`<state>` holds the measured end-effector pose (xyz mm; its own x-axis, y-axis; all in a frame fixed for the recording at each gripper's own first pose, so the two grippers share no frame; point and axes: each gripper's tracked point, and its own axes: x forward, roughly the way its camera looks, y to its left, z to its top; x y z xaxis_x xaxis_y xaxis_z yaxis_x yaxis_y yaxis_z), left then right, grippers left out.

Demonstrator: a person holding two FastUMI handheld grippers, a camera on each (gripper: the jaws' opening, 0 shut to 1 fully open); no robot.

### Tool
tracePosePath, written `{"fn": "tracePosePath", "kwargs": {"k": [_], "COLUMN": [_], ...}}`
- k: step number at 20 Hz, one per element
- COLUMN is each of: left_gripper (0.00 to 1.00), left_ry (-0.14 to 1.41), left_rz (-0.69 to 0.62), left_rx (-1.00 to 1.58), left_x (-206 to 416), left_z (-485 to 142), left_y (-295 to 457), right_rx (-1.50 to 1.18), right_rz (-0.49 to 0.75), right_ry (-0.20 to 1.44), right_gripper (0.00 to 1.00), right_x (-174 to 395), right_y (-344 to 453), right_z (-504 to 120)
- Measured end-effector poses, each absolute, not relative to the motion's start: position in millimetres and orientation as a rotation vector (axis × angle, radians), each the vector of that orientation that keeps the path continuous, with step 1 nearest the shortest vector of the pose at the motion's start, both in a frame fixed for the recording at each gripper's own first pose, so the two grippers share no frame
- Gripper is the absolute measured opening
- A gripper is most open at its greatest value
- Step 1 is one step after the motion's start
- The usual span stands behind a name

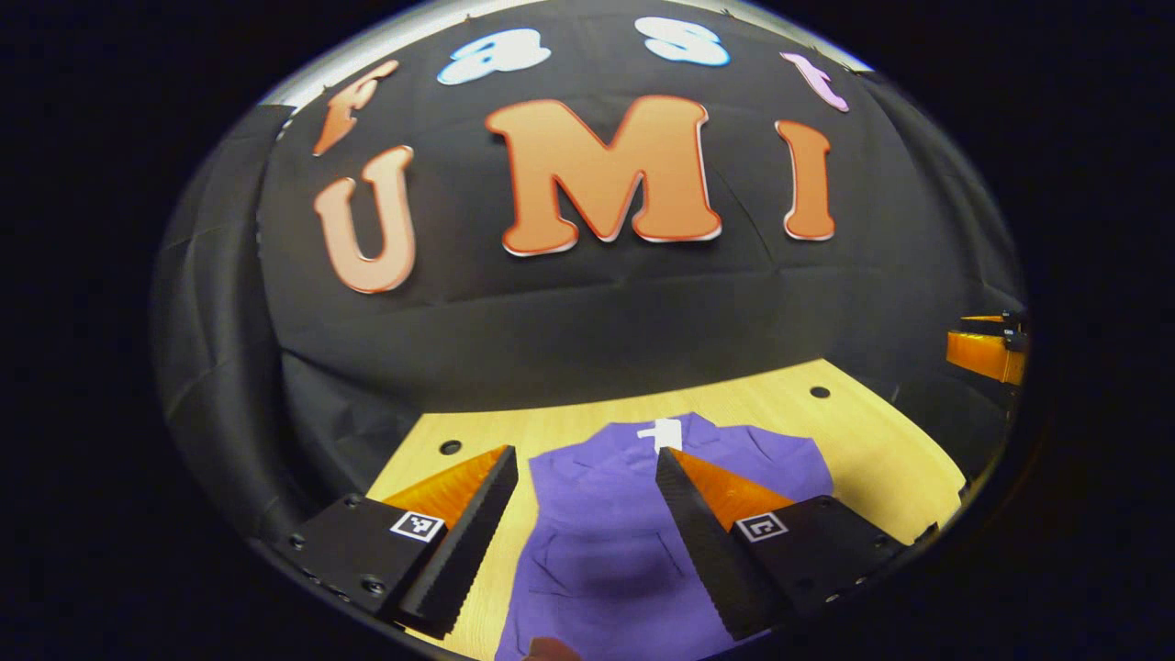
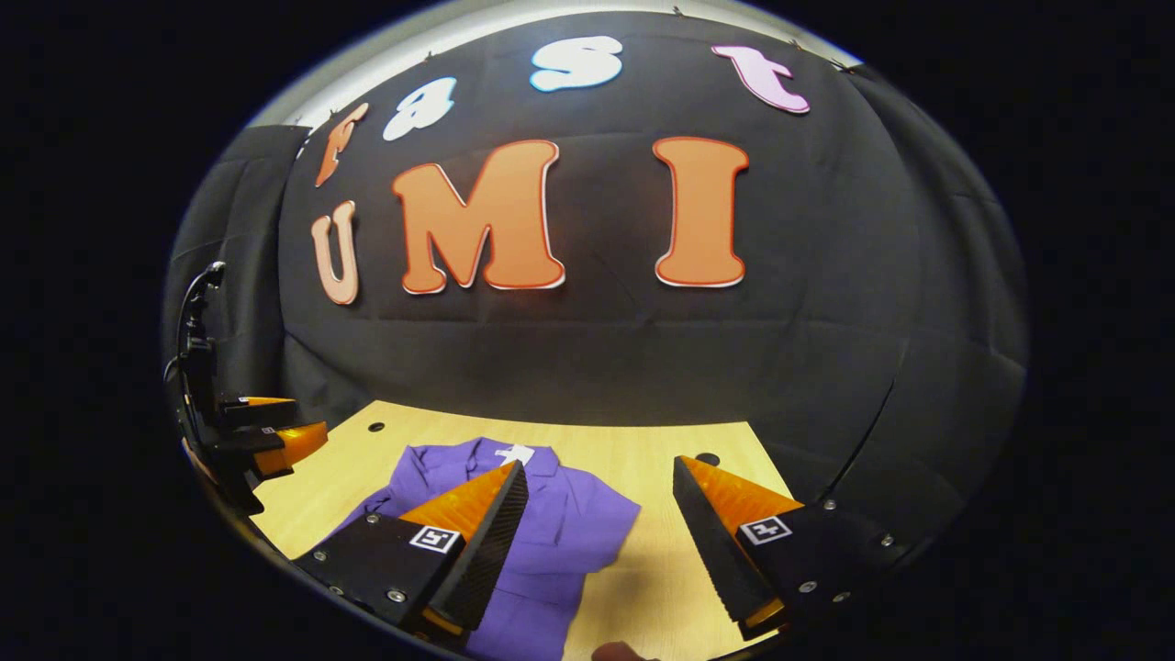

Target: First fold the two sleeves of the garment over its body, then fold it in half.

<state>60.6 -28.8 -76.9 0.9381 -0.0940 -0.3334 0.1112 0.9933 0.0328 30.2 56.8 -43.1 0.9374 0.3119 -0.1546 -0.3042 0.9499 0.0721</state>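
A purple short-sleeved garment (image 1: 606, 542) lies flat on the wooden table (image 1: 872, 450), its collar and white label (image 1: 663, 431) toward the back wall. My left gripper (image 1: 585, 452) hovers over the garment's near part, open, holding nothing. In the right gripper view the garment (image 2: 560, 523) lies left of centre, one sleeve (image 2: 613, 519) spread out to the right. My right gripper (image 2: 600, 462) hangs open above that sleeve side and the bare table (image 2: 661, 560). The left gripper (image 2: 271, 436) appears at the far left, and the right gripper (image 1: 987, 353) at the far right edge.
The black cloth wall closes off the table's back and sides. Small dark holes (image 1: 450, 447) (image 1: 820, 392) mark the tabletop's far corners. Bare wood lies on both sides of the garment. A fingertip of the person's hand (image 2: 624, 653) peeks in at the bottom.
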Motion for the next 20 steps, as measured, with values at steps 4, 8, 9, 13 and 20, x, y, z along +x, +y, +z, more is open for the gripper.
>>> {"fn": "tracePosePath", "kwargs": {"k": [4,8,9,13,20], "left_gripper": [0.99,0.99,0.99,1.0,1.0], "left_ry": [0.202,0.101,0.077,0.051,0.317], "left_rz": [-0.068,-0.073,-0.074,-0.095,-0.16], "left_rx": [0.023,-0.021,-0.027,-0.019,0.035], "left_x": [25,-18,-26,-56,-77], "left_z": [-54,-41,-38,-47,-147], "left_y": [9,38,46,58,56], "right_rx": [0.036,0.054,0.05,-0.002,0.004], "right_rz": [0.302,0.262,0.256,0.234,0.18], "right_ry": [0.136,0.104,0.085,0.046,0.352], "right_gripper": [0.94,0.94,0.94,0.94,0.94], "right_x": [3,-35,-45,-75,-115], "right_y": [70,81,83,88,89], "right_z": [-41,-42,-40,-50,-161]}}
